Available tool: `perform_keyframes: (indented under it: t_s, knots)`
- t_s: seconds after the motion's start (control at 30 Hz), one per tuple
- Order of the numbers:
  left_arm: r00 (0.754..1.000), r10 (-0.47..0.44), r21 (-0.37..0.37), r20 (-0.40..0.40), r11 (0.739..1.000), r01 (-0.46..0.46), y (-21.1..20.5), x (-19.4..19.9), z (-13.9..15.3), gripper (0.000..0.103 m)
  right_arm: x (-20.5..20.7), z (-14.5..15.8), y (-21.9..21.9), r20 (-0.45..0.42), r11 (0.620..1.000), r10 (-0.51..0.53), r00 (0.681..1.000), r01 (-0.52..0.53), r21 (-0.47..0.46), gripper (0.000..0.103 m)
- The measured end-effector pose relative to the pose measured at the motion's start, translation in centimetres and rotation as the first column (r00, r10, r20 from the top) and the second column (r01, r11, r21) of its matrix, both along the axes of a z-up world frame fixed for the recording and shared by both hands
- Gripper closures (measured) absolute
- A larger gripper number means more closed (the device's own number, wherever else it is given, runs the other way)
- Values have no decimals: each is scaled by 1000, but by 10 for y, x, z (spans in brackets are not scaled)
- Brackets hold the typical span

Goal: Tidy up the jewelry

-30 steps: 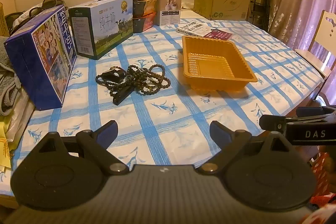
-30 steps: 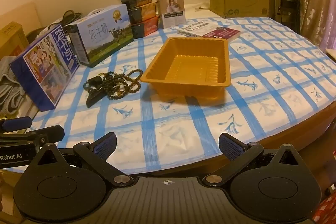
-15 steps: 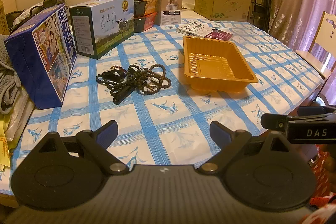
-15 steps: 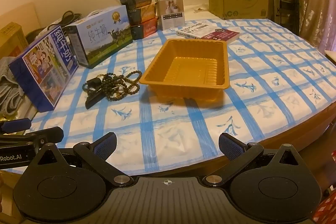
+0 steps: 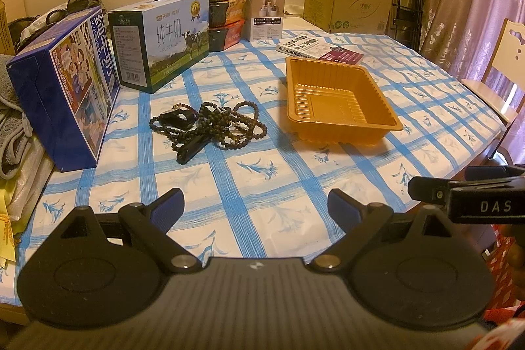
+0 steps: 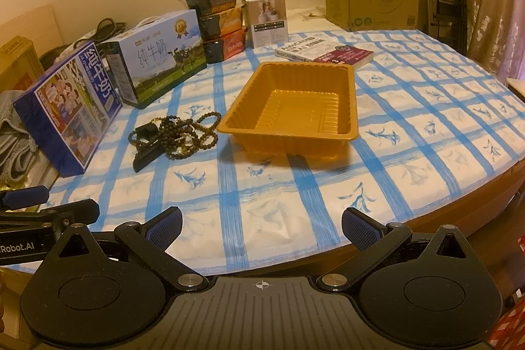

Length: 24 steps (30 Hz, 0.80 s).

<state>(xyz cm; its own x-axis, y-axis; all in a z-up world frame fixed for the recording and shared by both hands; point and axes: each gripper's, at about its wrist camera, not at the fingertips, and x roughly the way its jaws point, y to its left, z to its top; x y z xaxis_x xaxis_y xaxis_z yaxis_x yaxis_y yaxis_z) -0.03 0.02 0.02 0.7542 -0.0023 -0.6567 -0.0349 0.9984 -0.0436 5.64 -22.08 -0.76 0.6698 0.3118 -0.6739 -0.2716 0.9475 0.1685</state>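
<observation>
A tangle of dark bead necklaces (image 5: 226, 127) with a black clasp piece lies on the blue-checked tablecloth; it also shows in the right wrist view (image 6: 178, 136). An empty orange plastic tray (image 5: 338, 100) stands to its right, also in the right wrist view (image 6: 295, 110). My left gripper (image 5: 256, 207) is open and empty over the table's near edge, well short of the beads. My right gripper (image 6: 262, 228) is open and empty at the near edge, in front of the tray.
A blue carton (image 5: 69, 84) and a milk box (image 5: 160, 38) stand left of the beads. Stacked food bowls (image 5: 226, 12), a small white box (image 5: 267, 15) and a book (image 5: 320, 50) are behind. A cardboard box (image 5: 351, 2) and a chair (image 5: 498, 71) are at the right.
Both grippers have shifted slightly forward and up; the view of the table has changed only a little. Nothing on the table has moved.
</observation>
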Motion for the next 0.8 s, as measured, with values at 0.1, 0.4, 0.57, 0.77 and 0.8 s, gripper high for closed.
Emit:
perform_keyframes:
  t_s: [0.1, 0.4, 0.57, 0.77, 0.8]
  knots:
    - [1000, 0, 0, 1, 1000, 0, 0, 0, 0, 10, -1, 0, 0, 1, 1000, 0, 1000, 0, 0, 0]
    - [1000, 0, -1, 2, 1000, 0, 0, 0, 0, 10, -1, 0, 1, 3, 1000, 1, 1000, -1, 1, 0]
    - [1000, 0, -1, 2, 1000, 0, 3, 5, 9, 10, 0, 4, 3, 4, 1000, 0, 1000, 0, 0, 0]
    - [1000, -1, -1, 4, 1000, 1, 3, 6, 10, 10, 0, 3, 2, 6, 1000, 0, 1000, 0, 0, 0]
    - [1000, -2, 0, 5, 1000, 2, 2, 7, 10, 10, 0, 2, 2, 6, 1000, 0, 1000, 0, 0, 0]
